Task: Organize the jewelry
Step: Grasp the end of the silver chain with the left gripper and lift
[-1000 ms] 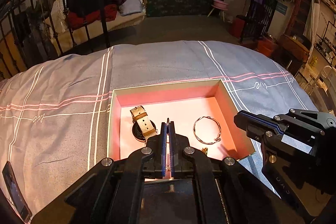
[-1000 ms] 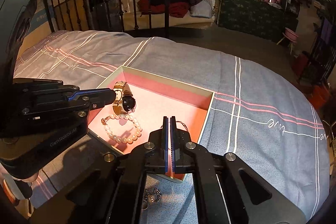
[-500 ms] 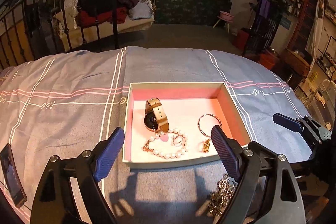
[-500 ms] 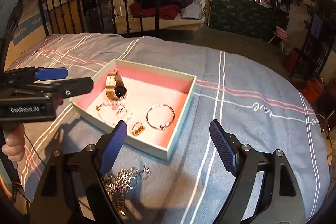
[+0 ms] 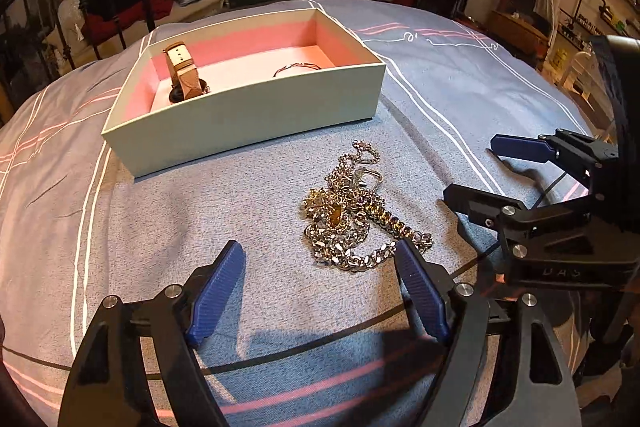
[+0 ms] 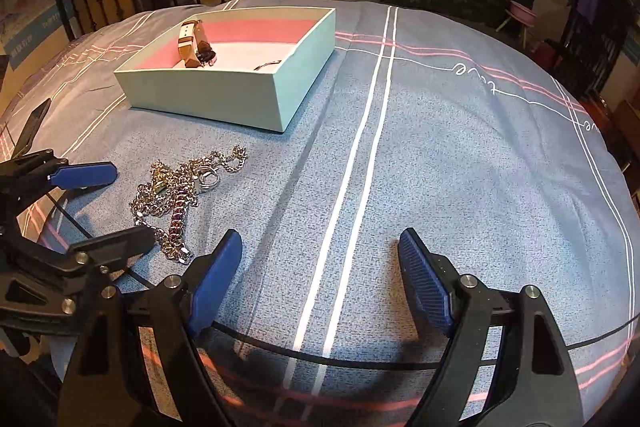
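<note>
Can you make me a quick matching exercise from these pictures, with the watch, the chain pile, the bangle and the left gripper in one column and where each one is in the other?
1. watch
2. chain pile
3. bangle
4. left gripper

A. on the bedspread, outside the box
B. in the box, right part
C. over the bedspread, nothing between its pads
D. in the box, left part

Pairs: 1-D, 2-A, 3-B, 4-C
</note>
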### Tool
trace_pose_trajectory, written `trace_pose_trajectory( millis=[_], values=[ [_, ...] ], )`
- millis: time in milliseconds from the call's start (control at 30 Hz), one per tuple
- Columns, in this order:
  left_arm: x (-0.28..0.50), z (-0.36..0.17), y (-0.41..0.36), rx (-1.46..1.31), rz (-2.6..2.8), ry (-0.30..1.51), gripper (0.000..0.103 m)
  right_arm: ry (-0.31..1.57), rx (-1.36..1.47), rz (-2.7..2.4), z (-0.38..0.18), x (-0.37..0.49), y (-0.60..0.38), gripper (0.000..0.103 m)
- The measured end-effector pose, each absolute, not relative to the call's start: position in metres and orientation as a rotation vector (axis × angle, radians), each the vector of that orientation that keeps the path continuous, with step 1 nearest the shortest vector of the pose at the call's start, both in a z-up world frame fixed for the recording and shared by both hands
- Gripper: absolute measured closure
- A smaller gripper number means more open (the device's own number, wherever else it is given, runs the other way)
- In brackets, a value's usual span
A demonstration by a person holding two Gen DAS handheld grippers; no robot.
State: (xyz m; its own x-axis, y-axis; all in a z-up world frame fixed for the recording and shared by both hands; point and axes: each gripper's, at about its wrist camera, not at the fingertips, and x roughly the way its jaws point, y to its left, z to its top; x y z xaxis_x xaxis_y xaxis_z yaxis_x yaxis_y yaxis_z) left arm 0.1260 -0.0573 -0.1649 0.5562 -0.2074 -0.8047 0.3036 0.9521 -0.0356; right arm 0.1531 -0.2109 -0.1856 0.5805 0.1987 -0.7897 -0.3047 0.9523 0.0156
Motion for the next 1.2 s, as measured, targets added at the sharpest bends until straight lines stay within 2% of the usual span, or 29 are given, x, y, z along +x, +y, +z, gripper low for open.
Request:
trace_pose_trajectory(
  millis=[67, 100, 133, 200, 300, 367, 633, 867, 1133, 1167, 1200],
  values=[
    [0.129, -0.166, -0.060, 0.123, -0.311, 0.923, 0.027, 0.904, -0.136, 0.299, -0.186, 0.153, -0.209, 0.023],
    [0.130, -0.167, -0.058, 0.116, -0.314, 0.922, 0.032, 0.903, -0.139, 0.298, -0.186, 0.152, -0.209, 0.023],
    [0.132, -0.166, -0.056, 0.106, -0.316, 0.919, 0.042, 0.903, -0.139, 0.299, -0.186, 0.151, -0.210, 0.023],
    [0.133, -0.166, -0.049, 0.090, -0.319, 0.913, 0.056, 0.904, -0.136, 0.299, -0.186, 0.151, -0.210, 0.023],
    [0.130, -0.165, -0.042, 0.098, -0.322, 0.898, 0.086, 0.908, -0.143, 0.297, -0.187, 0.152, -0.208, 0.023],
    [0.130, -0.165, -0.036, 0.070, -0.330, 0.894, 0.091, 0.906, -0.154, 0.297, -0.186, 0.151, -0.206, 0.023],
    [0.129, -0.149, -0.002, -0.007, -0.253, 0.850, 0.092, 0.901, -0.181, 0.398, -0.176, 0.148, -0.175, 0.023],
    [0.115, -0.110, 0.016, -0.074, -0.242, 0.787, 0.093, 0.903, -0.216, 0.556, -0.179, 0.144, -0.125, 0.023],
    [0.096, -0.059, 0.013, -0.127, -0.306, 0.689, 0.093, 0.874, -0.133, 0.644, -0.168, 0.164, -0.098, 0.020],
    [0.094, -0.054, 0.013, -0.131, -0.308, 0.678, 0.093, 0.856, -0.132, 0.645, -0.166, 0.165, -0.096, 0.021],
    [0.092, -0.049, 0.014, -0.134, -0.308, 0.667, 0.093, 0.841, -0.134, 0.650, -0.164, 0.167, -0.093, 0.032]
  ],
)
